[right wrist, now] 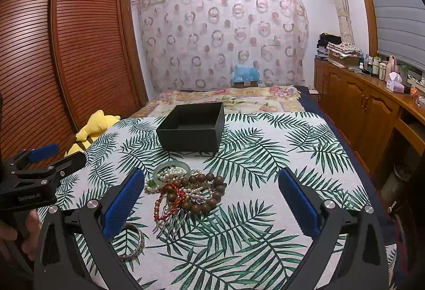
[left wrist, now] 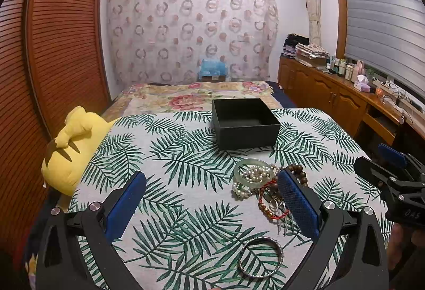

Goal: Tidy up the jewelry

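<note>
- Left gripper (left wrist: 212, 199): jaws spread wide, nothing in them, hovering over the cloth. Right gripper (right wrist: 211, 199): the same, wide and empty.
- Tangled heap of jewelry (right wrist: 186, 191) lies at 12 o'clock from my right gripper, just ahead of the pads; from my left gripper it sits at 1 o'clock, partly behind the right pad.
- In the heap: pale green jade bangle (left wrist: 251, 173), rigid, slick, likely brittle; take it across the rim, gently. White pearl strand (left wrist: 255, 174) threads through it, limp and prone to snagging.
- Dark brown wooden bead bracelet (right wrist: 209, 194): light, floppy, beads roll; pinch a single bead span.
- Red braided cord bracelet (right wrist: 172, 197) is knotted among the others; I judge that lifting one piece may drag the rest.
- Silver metal bangle (left wrist: 261, 256) lies apart, at 6 o'clock from the heap; stiff, thin, the easiest first pick.
- Open black square cardboard box (right wrist: 192, 127) stands at 12 o'clock beyond the heap, looks empty.
- Surface: white cloth printed with green palm leaves (right wrist: 265, 157); looks soft, so pressing down will sink.
- Room: bedroom, floral-covered bed (left wrist: 186, 96) beyond, brown louvred wardrobe (right wrist: 66, 50) at 9 o'clock, yellow plush toy (left wrist: 71, 149) at 10 o'clock, wooden cabinet counter (right wrist: 358, 93) at 3 o'clock.
</note>
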### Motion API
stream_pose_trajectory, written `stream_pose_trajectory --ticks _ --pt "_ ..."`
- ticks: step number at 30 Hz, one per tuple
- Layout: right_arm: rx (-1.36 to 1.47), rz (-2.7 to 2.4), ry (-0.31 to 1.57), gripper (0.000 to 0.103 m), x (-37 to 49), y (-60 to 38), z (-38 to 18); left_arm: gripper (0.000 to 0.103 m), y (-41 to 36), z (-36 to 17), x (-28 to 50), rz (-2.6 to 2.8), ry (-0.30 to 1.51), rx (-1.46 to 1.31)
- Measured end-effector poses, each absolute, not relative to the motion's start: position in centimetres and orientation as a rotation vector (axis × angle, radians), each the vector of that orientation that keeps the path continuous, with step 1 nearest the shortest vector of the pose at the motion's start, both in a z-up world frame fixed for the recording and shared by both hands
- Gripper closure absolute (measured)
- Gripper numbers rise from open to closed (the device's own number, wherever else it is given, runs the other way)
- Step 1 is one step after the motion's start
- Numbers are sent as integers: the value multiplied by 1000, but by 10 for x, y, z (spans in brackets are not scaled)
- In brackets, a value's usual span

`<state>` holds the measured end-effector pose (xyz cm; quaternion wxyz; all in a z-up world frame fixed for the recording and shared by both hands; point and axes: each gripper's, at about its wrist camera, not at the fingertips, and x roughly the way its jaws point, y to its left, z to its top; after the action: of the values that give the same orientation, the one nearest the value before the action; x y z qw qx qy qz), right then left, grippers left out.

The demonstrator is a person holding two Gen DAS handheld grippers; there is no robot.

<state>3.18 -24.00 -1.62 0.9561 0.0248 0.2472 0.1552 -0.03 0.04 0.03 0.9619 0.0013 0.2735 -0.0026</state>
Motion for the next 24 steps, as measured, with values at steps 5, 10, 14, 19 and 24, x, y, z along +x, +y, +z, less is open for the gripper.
stream_pose_trajectory --ticks 5,10,14,19,24 --pt "52 316 502 2 32 -240 -17 7 0 0 0 -5 553 3" --pt "52 315 502 2 32 -240 -16 7 0 0 0 -3 552 3" --pt "52 315 502 2 32 -240 -16 7 0 0 0 -4 553 3" --pt "51 315 501 2 32 -241 -15 7 -3 6 2 -5 554 4" --pt "51 316 502 2 32 -240 -15 7 -3 5 2 -5 553 4"
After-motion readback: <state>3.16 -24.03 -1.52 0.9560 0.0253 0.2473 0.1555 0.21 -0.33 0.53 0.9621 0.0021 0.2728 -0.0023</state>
